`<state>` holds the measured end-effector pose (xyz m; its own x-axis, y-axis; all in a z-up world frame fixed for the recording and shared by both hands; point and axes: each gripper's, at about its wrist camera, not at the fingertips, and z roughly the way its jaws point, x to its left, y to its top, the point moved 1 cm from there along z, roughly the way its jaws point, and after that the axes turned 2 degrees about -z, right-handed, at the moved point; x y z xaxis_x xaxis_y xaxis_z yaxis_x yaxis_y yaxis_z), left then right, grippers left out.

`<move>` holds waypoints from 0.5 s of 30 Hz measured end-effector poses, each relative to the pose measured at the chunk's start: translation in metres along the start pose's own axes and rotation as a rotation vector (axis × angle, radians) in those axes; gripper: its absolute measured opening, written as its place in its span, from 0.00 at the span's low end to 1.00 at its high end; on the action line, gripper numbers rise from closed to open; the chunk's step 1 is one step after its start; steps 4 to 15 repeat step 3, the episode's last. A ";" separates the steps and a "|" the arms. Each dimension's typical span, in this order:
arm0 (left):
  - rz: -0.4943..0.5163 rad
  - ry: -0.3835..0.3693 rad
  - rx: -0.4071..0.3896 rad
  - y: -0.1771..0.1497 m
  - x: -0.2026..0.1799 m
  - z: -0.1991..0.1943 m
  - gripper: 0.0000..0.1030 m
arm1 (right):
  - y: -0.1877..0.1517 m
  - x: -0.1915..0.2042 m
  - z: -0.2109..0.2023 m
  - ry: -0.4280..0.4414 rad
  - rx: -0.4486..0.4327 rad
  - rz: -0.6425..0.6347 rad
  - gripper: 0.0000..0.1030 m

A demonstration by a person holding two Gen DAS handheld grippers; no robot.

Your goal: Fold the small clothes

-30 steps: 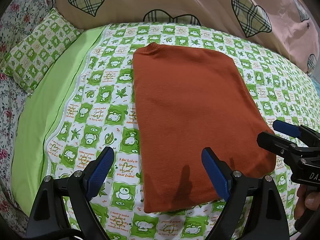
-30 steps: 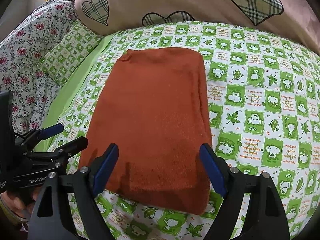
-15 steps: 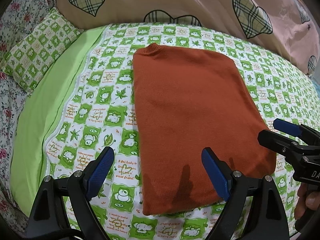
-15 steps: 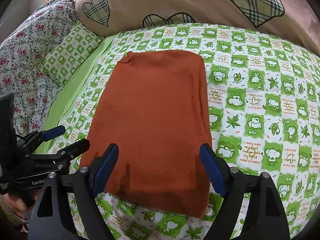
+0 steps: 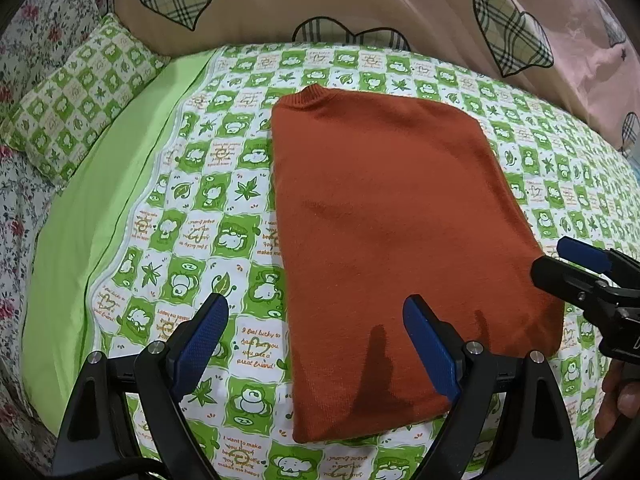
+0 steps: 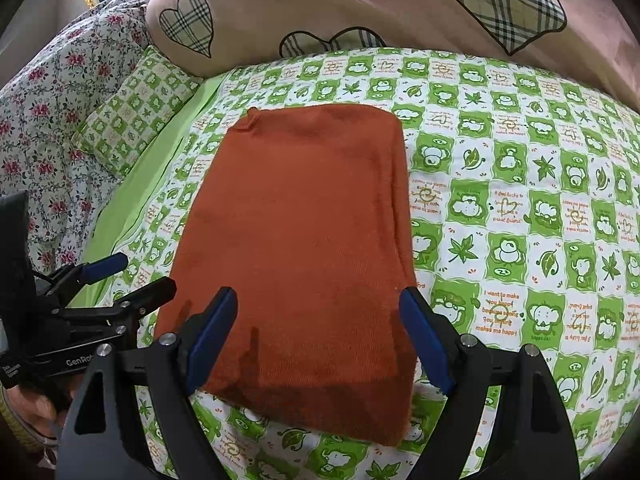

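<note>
A rust-orange knit sweater (image 5: 392, 240) lies folded into a flat rectangle on the bed, collar at its far left corner; it also shows in the right wrist view (image 6: 304, 248). My left gripper (image 5: 316, 344) is open and empty, above the sweater's near left edge. My right gripper (image 6: 320, 332) is open and empty, above the sweater's near end. The right gripper also shows at the right edge of the left wrist view (image 5: 568, 264), and the left gripper at the left edge of the right wrist view (image 6: 128, 276).
The bed has a green-and-white cartoon check sheet (image 5: 192, 240) with a plain lime strip (image 5: 104, 216) at the left. A matching check pillow (image 5: 76, 100) and floral bedding (image 6: 44, 120) lie at the left. A pink quilt with plaid hearts (image 5: 360, 0) is piled at the back.
Both grippers have drawn back and up slightly from the sweater, still open. The sweater has not moved.
</note>
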<state>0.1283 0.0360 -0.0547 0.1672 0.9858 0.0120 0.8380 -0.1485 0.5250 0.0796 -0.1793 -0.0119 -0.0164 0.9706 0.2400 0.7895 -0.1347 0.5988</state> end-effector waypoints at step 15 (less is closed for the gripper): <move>0.002 0.001 -0.004 0.001 0.000 0.000 0.87 | -0.001 -0.004 -0.001 -0.005 -0.001 0.008 0.81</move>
